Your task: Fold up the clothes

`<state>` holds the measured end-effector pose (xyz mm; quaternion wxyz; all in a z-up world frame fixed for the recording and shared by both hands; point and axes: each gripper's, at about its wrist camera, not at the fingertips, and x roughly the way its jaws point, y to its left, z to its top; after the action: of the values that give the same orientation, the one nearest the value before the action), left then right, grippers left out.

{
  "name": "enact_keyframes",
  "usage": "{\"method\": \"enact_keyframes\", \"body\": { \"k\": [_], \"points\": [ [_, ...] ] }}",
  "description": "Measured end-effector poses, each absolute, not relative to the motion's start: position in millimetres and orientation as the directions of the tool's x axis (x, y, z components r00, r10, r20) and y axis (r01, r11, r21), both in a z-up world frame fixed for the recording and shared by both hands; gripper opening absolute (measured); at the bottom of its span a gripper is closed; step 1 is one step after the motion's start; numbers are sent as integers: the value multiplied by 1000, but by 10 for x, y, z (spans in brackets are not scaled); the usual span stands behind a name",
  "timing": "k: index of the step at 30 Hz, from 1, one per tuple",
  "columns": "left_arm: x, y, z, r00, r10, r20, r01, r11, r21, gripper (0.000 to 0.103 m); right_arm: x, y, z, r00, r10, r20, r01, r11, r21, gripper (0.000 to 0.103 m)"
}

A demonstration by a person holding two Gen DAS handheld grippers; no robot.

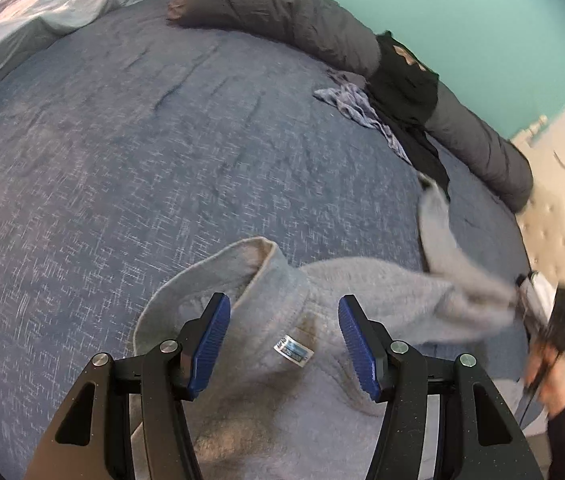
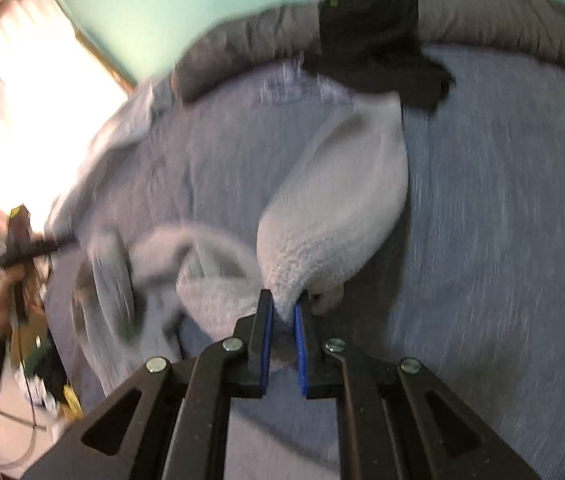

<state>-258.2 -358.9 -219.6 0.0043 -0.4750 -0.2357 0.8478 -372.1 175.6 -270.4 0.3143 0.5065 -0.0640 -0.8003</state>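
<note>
Grey fleece top [image 1: 282, 360] beneath open left claw [image 1: 282, 344], sleeve [image 2: 338, 200] in right claw [image 2: 282, 312].

The blue bed [image 1: 142, 140] lay open left of the fleece [image 1: 282, 380]; a grey bolster [image 1: 302, 20] and black garment [image 1: 406, 80] walled its far edge.

Left tongs [image 1: 280, 346] agape; right tongs [image 2: 282, 312] clamped, pinching fabric.

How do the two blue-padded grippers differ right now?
The left gripper stands open above the collar of the grey fleece pullover, gripping nothing. The right gripper is shut on the pullover's sleeve, pinching its fabric between the pads. Both have black fingers with ribbed blue pads and point down at the blue bedspread.
</note>
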Motion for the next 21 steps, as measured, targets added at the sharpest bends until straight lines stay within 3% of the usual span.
{"method": "enact_keyframes", "body": {
  "k": [7, 9, 11, 18, 21],
  "points": [
    [-2612, -3591, -2161, -547, 235, -803, 237, -877, -418, 61, -3533, 1659, -3014, -200, -517, -832, 444, -805, 393, 15],
    [-2622, -3578, -2137, -553, 236, -799, 230, -879, -418, 61, -3644, 1724, -2924, -242, -513, -824, 426, -819, 385, 27],
    [-2635, -3563, -2119, -558, 234, -796, 222, -882, -415, 61, -3863, 1786, -2885, -284, -499, -819, 386, -841, 379, 50],
    [-2717, -3568, -2161, -554, 234, -799, 210, -889, -406, 61, -4693, 1790, -2922, -368, -443, -818, 289, -890, 352, 53],
    [-2723, -3610, -2195, -550, 235, -801, 204, -892, -402, 61, -4992, 1643, -3082, -348, -430, -833, 283, -895, 344, 65]
  ]
}}
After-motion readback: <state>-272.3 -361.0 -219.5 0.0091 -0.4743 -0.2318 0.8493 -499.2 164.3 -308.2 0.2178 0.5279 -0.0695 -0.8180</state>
